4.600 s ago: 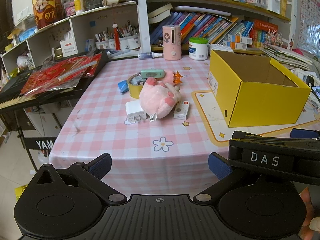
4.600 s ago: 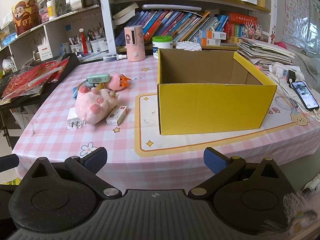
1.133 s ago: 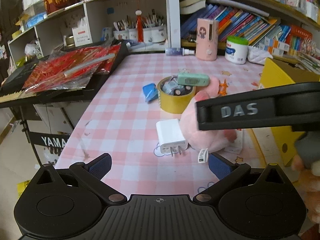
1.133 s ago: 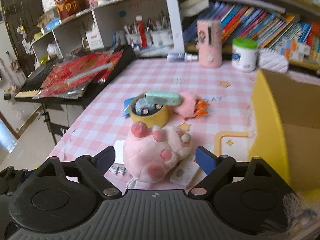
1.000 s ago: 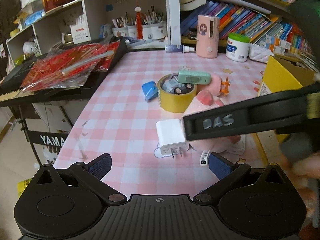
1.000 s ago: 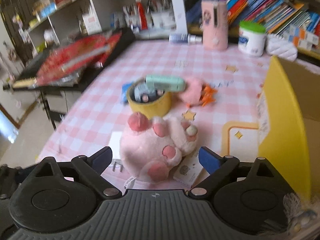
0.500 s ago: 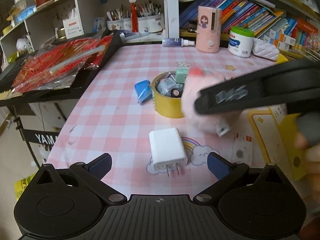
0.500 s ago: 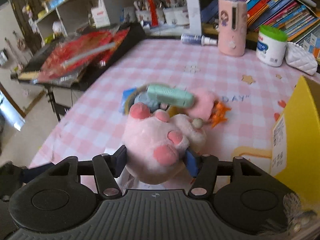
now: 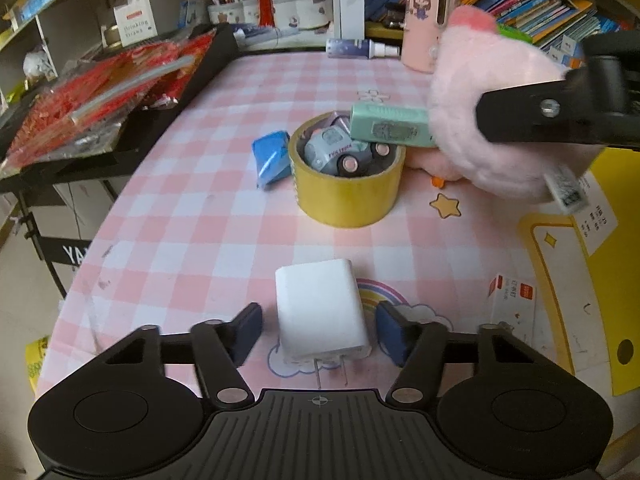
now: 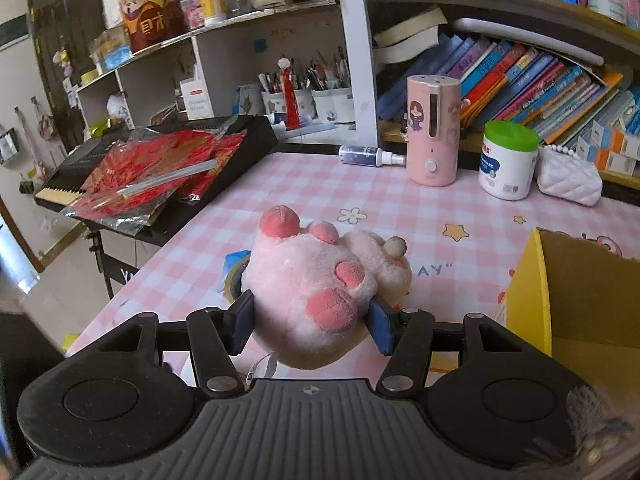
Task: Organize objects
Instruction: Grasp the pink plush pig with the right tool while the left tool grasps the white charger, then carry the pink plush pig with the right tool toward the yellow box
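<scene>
while the left gripper [image 9: 318,330] hung low over the pink checked tabletop [image 9: 192,216], its two blue-padded fingers [image 9: 247,330] had just been closing and stood on either side of a white charger [image 9: 320,312]. narrow gaps showed between the pads and the charger's sides, so nothing was gripped. the charger lay flat with its prongs toward the camera. beyond the charger stood a yellow tape roll [image 9: 347,196] with a small toy truck [image 9: 334,154] inside its ring and a mint green box [image 9: 390,126] lying across its rim. a blue packet [image 9: 271,158] lay just to the left of the roll. to the right of the roll, above the tabletop, the pink plush toy [image 9: 490,116] was carried in the right gripper's black fingers [image 9: 548,114], with its white label hanging below. right of the charger lay a small white and red carton [image 9: 512,304], and past that stood the wall of the yellow box [image 9: 612,264].

in the right wrist view, the right gripper [image 10: 312,322] was clamped on the pink plush toy [image 10: 320,292], both blue pads pressing into its sides, the pink paw pads facing up. the toy was off the tabletop [image 10: 320,188], and the tape roll [image 10: 234,280] peeked out just behind its left side. right of the toy stood the open yellow box [image 10: 532,280]. behind the toy, at the far edge of the tabletop, stood a pink cylinder [image 10: 432,130], a white jar with a green lid [image 10: 508,160], and a spray bottle [image 10: 368,156] lying on its side.
</scene>
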The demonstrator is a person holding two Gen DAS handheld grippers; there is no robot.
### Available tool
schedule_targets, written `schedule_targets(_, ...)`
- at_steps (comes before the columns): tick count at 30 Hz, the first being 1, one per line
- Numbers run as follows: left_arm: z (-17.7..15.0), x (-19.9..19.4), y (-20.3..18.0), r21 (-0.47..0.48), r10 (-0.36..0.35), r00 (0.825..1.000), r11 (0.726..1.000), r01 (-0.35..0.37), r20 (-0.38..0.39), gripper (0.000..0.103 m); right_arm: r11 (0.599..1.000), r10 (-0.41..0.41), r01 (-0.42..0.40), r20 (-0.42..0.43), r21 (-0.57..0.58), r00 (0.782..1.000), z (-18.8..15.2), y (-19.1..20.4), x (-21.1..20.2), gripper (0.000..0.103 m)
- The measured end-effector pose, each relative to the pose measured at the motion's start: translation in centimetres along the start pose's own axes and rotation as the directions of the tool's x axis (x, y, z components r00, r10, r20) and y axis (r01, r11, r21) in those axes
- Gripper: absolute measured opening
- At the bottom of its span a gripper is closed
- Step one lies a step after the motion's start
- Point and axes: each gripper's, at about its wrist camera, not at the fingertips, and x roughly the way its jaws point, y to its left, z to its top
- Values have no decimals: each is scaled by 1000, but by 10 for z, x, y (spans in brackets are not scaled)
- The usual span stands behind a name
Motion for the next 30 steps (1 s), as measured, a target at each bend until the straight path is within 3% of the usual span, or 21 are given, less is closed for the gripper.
schedule_targets(3,0,0,2,-8,-17,1000,1000,17,6,42,1000,-5,5,-8,-1,1000,-3,0,-2,55)
schedule_targets(8,-1,-7,10,-56,-58,998,997,58,3,41,1000,-17,17,-10,1,1000,-7,0,-10,55)
schedule_targets(17,-9,-61,37,-138,-94,990,985,107,102,42,1000,-10,10,-26,-1,1000,-21,11,-30,55)
schedule_targets(30,-59,-112,49,-107,-128,984,984,141,123,42,1000,-30,30,-42,5,999,-61,45,-72,55)
